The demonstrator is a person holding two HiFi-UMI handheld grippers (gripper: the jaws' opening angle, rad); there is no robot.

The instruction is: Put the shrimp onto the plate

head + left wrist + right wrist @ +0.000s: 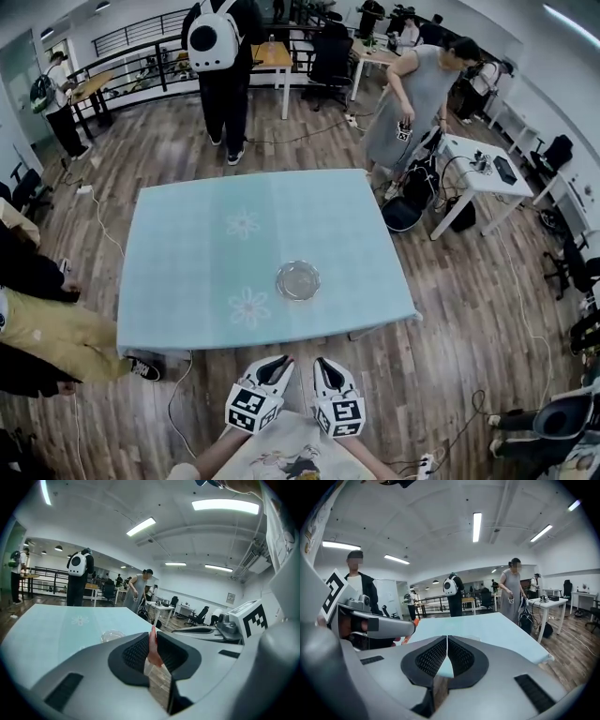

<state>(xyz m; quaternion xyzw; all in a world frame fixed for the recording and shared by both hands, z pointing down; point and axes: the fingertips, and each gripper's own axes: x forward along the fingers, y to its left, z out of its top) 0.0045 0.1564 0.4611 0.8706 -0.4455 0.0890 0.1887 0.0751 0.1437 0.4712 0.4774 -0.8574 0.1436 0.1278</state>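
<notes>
Closest in, the left gripper [280, 361] and the right gripper [324, 362] hang side by side over the wooden floor [450, 309], just short of the near edge of the worktop [178, 281]. The left gripper's fingers [135, 654] are squeezed tight on the shrimp [153, 649], a small pink-orange thing that stands up thin between the black pads. The right gripper's fingers [432, 657] are pressed together and hold nothing. A thin cable [178, 384] lies on the floor near the worktop's near left corner. A black shoe [142, 369] and a tan trouser leg [56, 337] are there too. A pale blue cloth [328, 216] with white flowers [248, 307] covers the worktop. The plate [298, 279] is round and made of clear glass. It lies flat on the cloth toward the near right side, just beside the nearer flower and well apart from the shrimp. Past the far edge, a person with a white backpack [216, 42] stands with their back turned. Off to the far right, a person in a grey dress [422, 94] leans near a white desk [473, 173]. A black bag [408, 206] sits on the floor between that desk and the worktop's corner. A black railing [141, 52] runs along the back.
</notes>
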